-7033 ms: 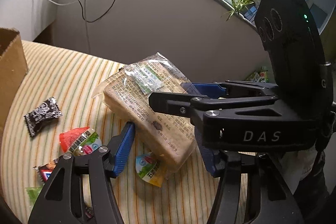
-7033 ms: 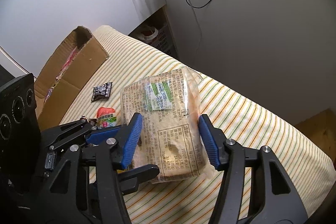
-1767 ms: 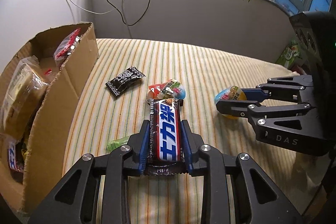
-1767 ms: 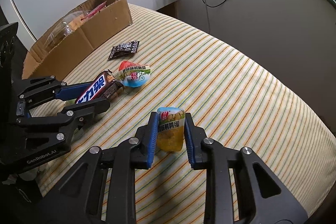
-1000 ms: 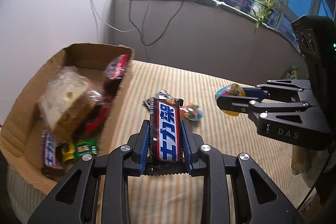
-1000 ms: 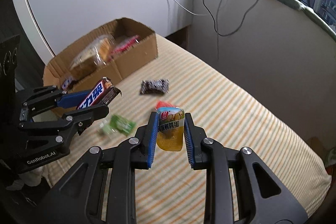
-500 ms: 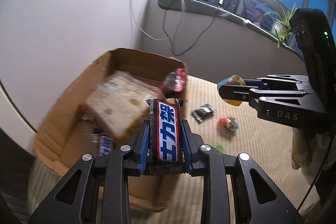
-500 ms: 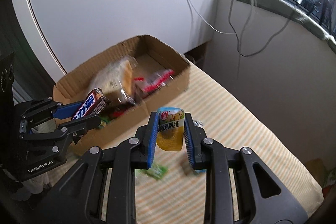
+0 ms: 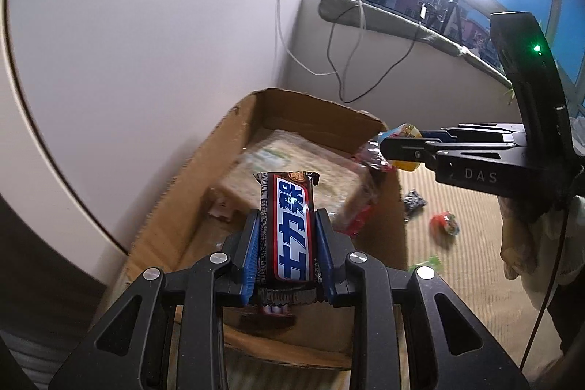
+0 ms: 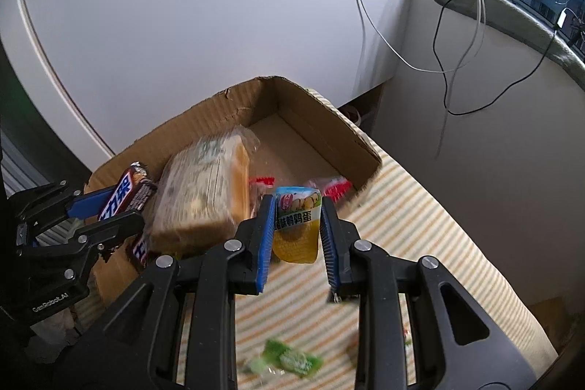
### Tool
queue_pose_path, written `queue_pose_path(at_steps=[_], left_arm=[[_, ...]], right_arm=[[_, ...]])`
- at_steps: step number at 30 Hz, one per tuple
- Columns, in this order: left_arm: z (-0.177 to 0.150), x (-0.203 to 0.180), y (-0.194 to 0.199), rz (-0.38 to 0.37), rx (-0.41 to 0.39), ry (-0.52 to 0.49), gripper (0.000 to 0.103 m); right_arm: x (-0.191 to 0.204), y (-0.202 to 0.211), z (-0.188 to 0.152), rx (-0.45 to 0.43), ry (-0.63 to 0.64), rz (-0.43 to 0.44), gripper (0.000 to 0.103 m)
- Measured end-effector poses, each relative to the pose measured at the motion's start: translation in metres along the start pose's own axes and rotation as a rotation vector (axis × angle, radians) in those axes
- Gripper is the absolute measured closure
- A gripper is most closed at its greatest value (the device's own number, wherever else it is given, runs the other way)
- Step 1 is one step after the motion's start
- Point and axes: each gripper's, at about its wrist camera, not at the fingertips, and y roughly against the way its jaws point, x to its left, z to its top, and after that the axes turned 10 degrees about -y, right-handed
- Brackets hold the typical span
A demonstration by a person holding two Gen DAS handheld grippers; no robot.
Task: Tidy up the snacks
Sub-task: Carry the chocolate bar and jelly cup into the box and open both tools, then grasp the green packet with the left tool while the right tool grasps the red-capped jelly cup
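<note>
The left gripper (image 9: 287,256) is clamped on a chocolate bar (image 9: 288,232) in a brown wrapper with a blue band and white lettering; the blue pads press both long sides, and the bar sticks out forward past the fingertips. It hangs over the near part of an open cardboard box (image 9: 318,115). The right gripper (image 10: 297,245) is closed on a small yellow snack pouch (image 10: 297,225) with printed characters, its pads squeezing the pouch from both sides, held above the box's near right wall.

Inside the box lies a large clear-wrapped bread loaf (image 10: 208,192), leaning against the left wall, with a red packet (image 10: 334,186) by the right wall and bare cardboard floor toward the far end. The box sits at the left edge of a striped cushion (image 10: 420,225). On the cushion, well apart from the box, lie a green candy (image 10: 289,359), a black packet (image 9: 415,203) and a red-and-green packet (image 9: 446,222). Cables (image 10: 453,35) hang down the wall from a window ledge behind.
</note>
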Motion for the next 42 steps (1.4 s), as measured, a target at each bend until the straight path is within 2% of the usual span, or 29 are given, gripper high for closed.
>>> queue_pose_path(at_steps=[9, 20, 21, 22, 23, 24, 27, 42], left_arm=[[-0.003, 0.016, -0.004, 0.015, 0.015, 0.028, 0.076], [-0.002, 0.018, -0.004, 0.017, 0.012, 0.039, 0.075], [-0.001, 0.018, -0.003, 0.017, 0.01, 0.038, 0.074], [-0.001, 0.018, -0.003, 0.019, 0.008, 0.036, 0.066], [-0.001, 0.017, -0.002, 0.022, 0.004, 0.033, 0.06], [-0.001, 0.016, -0.001, 0.025, 0.0, 0.031, 0.059], [0.0, 0.015, 0.0, 0.024, -0.003, 0.032, 0.059], [0.001, -0.004, 0.01, 0.0, -0.024, 0.014, 0.059]], right_arm=[[0.012, -0.023, 0.015, 0.025, 0.021, 0.014, 0.078], [0.019, -0.029, 0.02, 0.026, 0.027, 0.016, 0.078], [0.019, -0.029, 0.02, 0.026, 0.026, 0.015, 0.077], [0.019, -0.029, 0.019, 0.024, 0.024, 0.015, 0.074], [0.018, -0.027, 0.019, 0.017, 0.021, 0.012, 0.062], [0.018, -0.026, 0.02, 0.007, 0.019, 0.007, 0.046], [0.017, -0.02, 0.019, -0.013, 0.017, 0.002, 0.032], [0.001, 0.012, 0.01, -0.038, 0.0, -0.024, 0.03]])
